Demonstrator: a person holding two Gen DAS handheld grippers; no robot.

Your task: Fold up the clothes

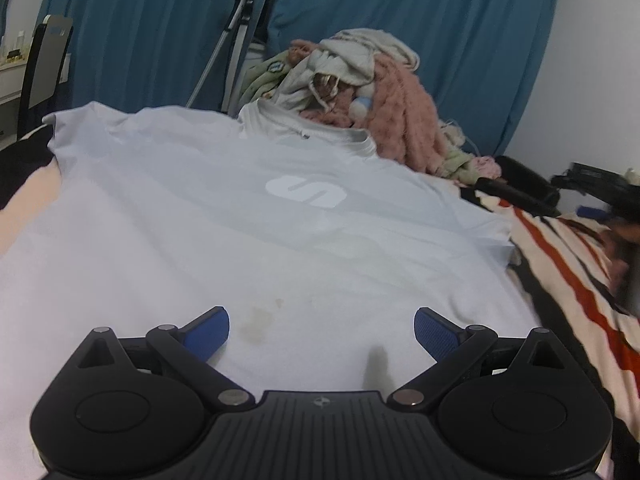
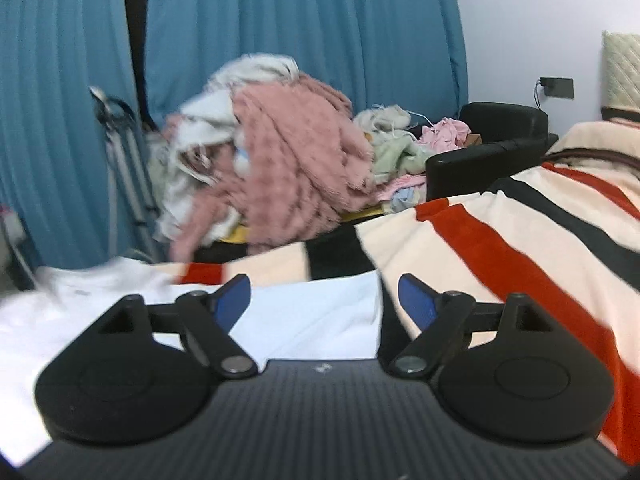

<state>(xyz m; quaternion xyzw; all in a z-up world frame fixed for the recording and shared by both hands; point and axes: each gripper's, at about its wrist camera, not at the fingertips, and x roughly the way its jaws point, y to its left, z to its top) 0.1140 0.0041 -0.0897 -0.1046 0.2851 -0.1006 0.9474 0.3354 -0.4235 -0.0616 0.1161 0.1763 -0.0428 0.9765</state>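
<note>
A pale grey T-shirt with a white S-shaped logo lies spread flat on the bed, collar at the far end. My left gripper is open and empty, low over the shirt's near part, close to some yellowish stains. In the right wrist view my right gripper is open and empty over the shirt's right sleeve, beside the striped blanket. The right gripper also shows blurred at the far right edge of the left wrist view.
A heap of unfolded clothes with a pink fluffy garment sits beyond the shirt's collar. Blue curtains hang behind. A tripod leans at the curtains. A black padded seat stands right of the heap. A chair stands far left.
</note>
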